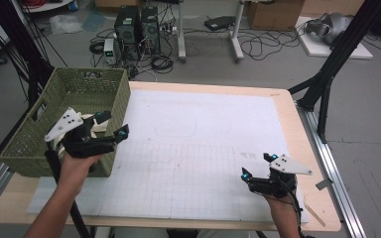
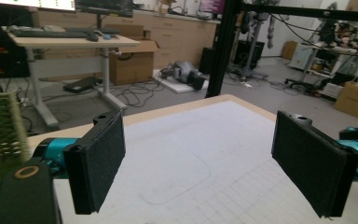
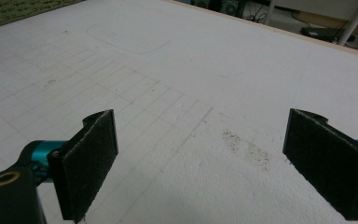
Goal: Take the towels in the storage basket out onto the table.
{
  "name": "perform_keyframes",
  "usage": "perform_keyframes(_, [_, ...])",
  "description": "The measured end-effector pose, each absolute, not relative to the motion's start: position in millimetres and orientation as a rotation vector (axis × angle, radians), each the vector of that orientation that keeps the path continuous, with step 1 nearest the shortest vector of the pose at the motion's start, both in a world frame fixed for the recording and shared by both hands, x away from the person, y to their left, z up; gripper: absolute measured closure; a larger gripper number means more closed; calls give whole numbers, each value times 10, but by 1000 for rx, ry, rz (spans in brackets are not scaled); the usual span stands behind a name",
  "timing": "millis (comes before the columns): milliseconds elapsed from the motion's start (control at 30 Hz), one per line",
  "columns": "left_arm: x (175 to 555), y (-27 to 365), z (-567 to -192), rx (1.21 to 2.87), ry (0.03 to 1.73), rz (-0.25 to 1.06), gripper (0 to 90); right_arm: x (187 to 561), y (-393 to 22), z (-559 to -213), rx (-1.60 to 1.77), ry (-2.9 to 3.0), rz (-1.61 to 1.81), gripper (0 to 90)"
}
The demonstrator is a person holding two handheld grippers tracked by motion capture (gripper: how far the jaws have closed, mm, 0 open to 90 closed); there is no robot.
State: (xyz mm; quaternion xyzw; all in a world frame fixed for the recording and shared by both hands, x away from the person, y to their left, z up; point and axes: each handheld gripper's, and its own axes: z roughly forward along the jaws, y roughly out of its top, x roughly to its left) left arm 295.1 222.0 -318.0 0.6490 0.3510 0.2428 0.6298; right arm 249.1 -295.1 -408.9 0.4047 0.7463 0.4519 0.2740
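From above, the left gripper hangs at the right-hand wall of the green woven basket, which sits on the tabletop's far left corner, part of it over the left edge. Its jaws are spread wide, one tip above the basket's inside, the other just past the rim over the white gridded mat. Something pale, cloth-like, lies inside the basket right beneath the gripper; what it is exactly, I cannot tell. The left hand grips the handle from below, near the basket's front right corner. Over by the near right corner of the tabletop, the right gripper sits low above the mat, jaws wide apart, nothing in them, well away from the basket.

On to the left gripper view: two black padded jaws stand far apart with only air between them. Beyond them runs the white mat with a faint rounded outline drawn on it, then the tabletop's wooden edge. A sliver of the basket's green weave shows at the left margin.

Now the right gripper view: its jaws again gape wide, empty, close above the mat's grid lines. A smudge of dark specks marks the mat between them. The green basket peeks in at the far corner.
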Motion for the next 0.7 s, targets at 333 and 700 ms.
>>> perform_keyframes(333, [3206,2632,-3074,1459,895,609,178,2477,-2936,-4083,1084,2008,1206,93])
perform_keyframes(700, [3496,3100,-3224,1500,1066,638,180,2490,-2949,-4090,1089,2007,1198,93])
